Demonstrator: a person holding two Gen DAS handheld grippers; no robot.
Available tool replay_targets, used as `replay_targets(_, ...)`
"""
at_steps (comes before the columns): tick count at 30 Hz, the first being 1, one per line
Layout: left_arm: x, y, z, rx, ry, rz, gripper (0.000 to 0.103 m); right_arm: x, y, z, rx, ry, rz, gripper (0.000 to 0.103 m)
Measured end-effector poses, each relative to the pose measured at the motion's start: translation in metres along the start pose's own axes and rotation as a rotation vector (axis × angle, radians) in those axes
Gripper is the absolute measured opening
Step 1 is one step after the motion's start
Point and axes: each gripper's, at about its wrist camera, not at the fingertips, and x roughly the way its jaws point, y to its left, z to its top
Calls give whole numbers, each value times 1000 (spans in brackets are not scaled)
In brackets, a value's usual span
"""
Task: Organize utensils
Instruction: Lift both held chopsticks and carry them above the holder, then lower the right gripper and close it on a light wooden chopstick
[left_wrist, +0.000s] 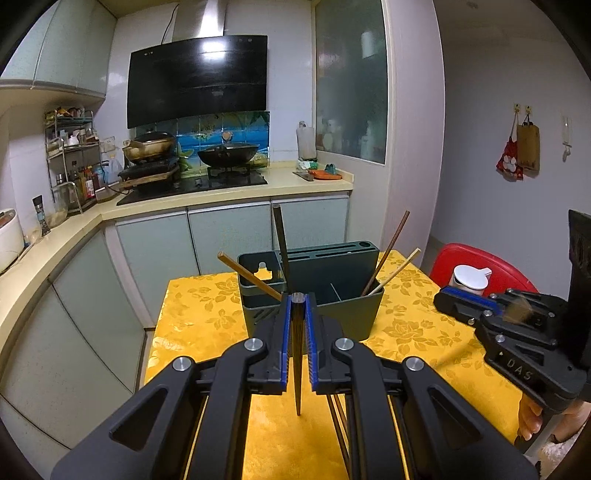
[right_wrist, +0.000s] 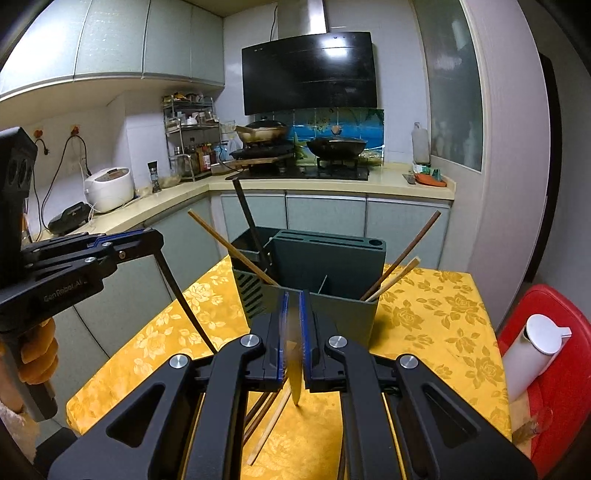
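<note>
Looking along the left tongs (left_wrist: 297, 301), a dark chopstick (left_wrist: 297, 354) is being pinched between the blue pads, its tip pointing down over the yellow floral cloth of the worktop (left_wrist: 192, 317). Just beyond, the grey-green utensil holder (left_wrist: 332, 295) is being shown with a dark stick and a pale stick leaning in its left compartment and two more sticks leaning out of the right one. At the right edge the right tongs (left_wrist: 448, 295) are being seen from the side, with a blurred brown streak across them. More chopsticks (left_wrist: 338, 424) are lying on the cloth beneath the left tongs.

Through the right wrist camera, the right tongs (right_wrist: 293, 295) are being held nearly closed on a pale, motion-blurred chopstick (right_wrist: 294, 365). Only here is the dark chopstick (right_wrist: 184, 302) being shown at full length, hanging slantwise from the left tongs (right_wrist: 157, 236). The holder (right_wrist: 328, 269) is standing on the worktop (right_wrist: 436, 314), and loose chopsticks (right_wrist: 266, 417) are lying below. A white dispenser (right_wrist: 532, 354) on a red stool (right_wrist: 554, 406) is being shown beside the worktop, with a stove, pans and a black hood behind.
</note>
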Motion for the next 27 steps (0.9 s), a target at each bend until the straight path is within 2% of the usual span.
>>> replay_targets(4,4,0,7,-7,17,-8,7,-2,-3,10,-6,-2,-9,5)
replay_targets(10,-1,-3,14,-7,7,-17,7,1,-11,20,16,32,19,4)
replay_targets(17,-5,-5,12,1,-3,-26,7,-8,-15,21,11,30,26,4)
replay_targets(21,-4,-4,5,-1,5,-25,7,-12,-25,5,7,51,33,4)
replay_targets(27,-5,1,-1,-12,7,-11,7,-17,-48,-43,31,109,41,4)
